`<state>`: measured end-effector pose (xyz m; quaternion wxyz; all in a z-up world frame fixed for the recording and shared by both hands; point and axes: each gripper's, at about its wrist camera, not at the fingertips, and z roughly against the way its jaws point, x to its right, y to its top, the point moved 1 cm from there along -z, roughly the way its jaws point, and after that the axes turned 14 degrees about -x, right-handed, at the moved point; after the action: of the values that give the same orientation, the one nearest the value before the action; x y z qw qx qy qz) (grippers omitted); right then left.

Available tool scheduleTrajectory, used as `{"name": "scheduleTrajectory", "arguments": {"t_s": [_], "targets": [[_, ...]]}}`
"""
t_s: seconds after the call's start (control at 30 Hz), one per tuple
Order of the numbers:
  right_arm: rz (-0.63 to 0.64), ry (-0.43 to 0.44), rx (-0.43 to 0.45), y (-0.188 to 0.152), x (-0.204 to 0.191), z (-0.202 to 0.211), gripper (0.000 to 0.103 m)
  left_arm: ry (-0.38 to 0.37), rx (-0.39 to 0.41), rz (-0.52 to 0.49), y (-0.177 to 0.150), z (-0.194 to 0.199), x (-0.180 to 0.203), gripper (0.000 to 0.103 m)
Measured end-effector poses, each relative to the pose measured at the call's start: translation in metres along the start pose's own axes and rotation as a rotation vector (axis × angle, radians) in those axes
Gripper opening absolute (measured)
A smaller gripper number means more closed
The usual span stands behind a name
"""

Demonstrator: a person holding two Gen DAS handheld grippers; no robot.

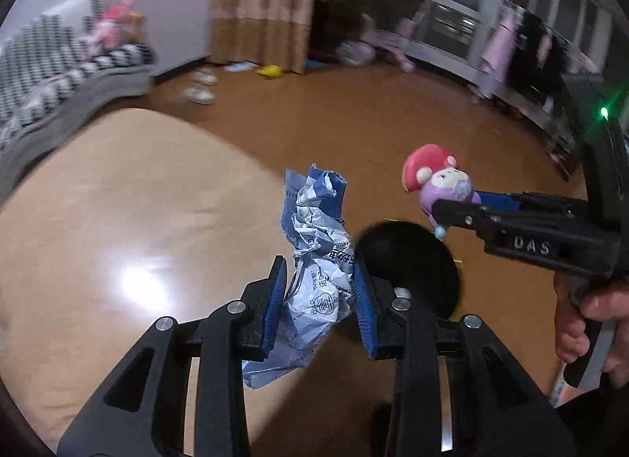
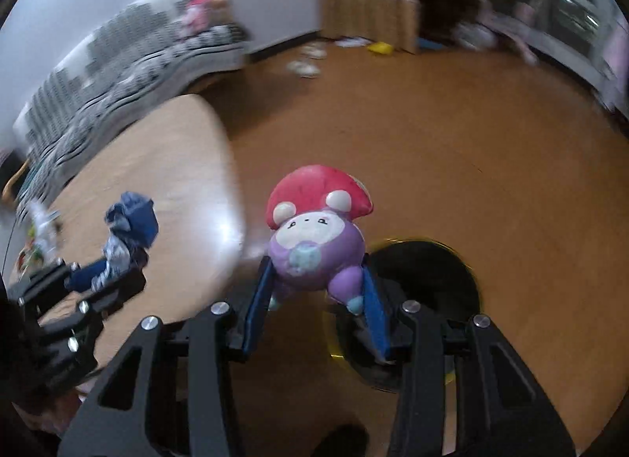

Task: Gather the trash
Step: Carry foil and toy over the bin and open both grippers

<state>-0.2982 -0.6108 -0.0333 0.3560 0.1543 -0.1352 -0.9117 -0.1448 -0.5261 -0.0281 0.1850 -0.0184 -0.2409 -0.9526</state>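
Observation:
My left gripper (image 1: 319, 280) is shut on a crumpled blue-and-white wrapper (image 1: 318, 245) and holds it above the edge of the tan table (image 1: 118, 221). My right gripper (image 2: 316, 284) is shut on a purple toy with a red mushroom cap (image 2: 316, 233). Both hang near a black bin with a yellow rim (image 2: 428, 284) on the floor below. The left wrist view shows the right gripper (image 1: 444, 209) with the toy (image 1: 436, 178) to the right, over the bin (image 1: 412, 268). The right wrist view shows the left gripper (image 2: 114, 276) with the wrapper (image 2: 127, 237) to the left.
A glossy tan table fills the left. A black-and-white checked sofa (image 1: 51, 64) stands beyond it. On the brown floor (image 2: 471, 142) far off lie white slippers (image 1: 200, 87) and a yellow item (image 1: 269, 71). Curtain (image 1: 263, 5) and window rail stand at the back.

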Motion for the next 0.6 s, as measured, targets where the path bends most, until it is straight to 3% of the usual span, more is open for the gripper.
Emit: {"name": "scheduleTrajectory", "arguments": {"t_s": [0.1, 0.23, 0.33, 0.6], "targets": [[-0.082, -0.031, -0.038, -0.007, 0.055, -0.011, 0.043, -0.035, -0.042, -0.055, 0.011, -0.040, 0.036, 0.032], [-0.145, -0.042, -0.092, -0.019, 0.100, -0.027, 0.043, -0.068, -0.113, -0.098, 0.022, -0.091, 0.066, 0.033], [-0.165, -0.046, -0.123, -0.025, 0.120, -0.036, 0.043, -0.085, -0.145, -0.103, 0.028, -0.114, 0.076, 0.033], [-0.182, -0.036, -0.133, -0.024, 0.130, -0.037, 0.044, -0.124, -0.190, -0.103, 0.037, -0.149, 0.089, 0.036]]}}
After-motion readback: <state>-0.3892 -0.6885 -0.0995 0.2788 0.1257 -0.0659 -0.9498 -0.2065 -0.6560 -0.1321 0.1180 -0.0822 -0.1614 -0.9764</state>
